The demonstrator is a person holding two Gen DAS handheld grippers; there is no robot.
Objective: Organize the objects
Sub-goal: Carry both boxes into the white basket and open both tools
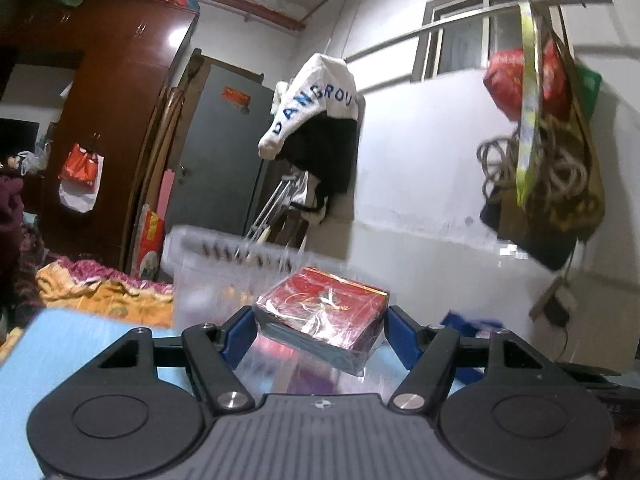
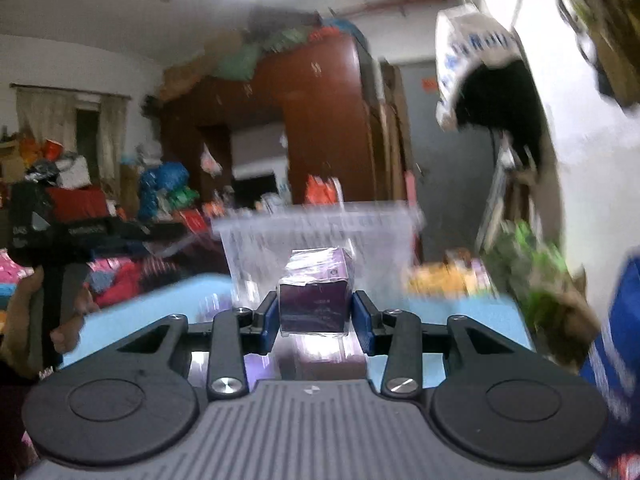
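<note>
We see one clear plastic storage bin (image 1: 224, 268) standing on the pale blue bench (image 1: 80, 336), its rim blurred in both views; what it holds we cannot tell, since its walls are smeared and only vague shapes show through. In the right wrist view the same bin (image 2: 320, 232) rises just behind the box we carry there.

We count two boxes, one in each hand. The flat red cellophane-wrapped box with gold lettering (image 1: 324, 316) sits tilted between the blue pads of our left hand-held gripper (image 1: 322, 330), which is clamped on its two sides, holding it clear above the bench in front of the bin. The small purple cellophane-wrapped box (image 2: 314, 296) stands upright between the pads of our right hand-held gripper (image 2: 314, 316), whose jaws are closed onto it, lifted over the bench (image 2: 460, 316) and near the bin's front wall.

On the bench to the right lies one blurred yellow packet (image 2: 444, 276), apart from both boxes.
</note>
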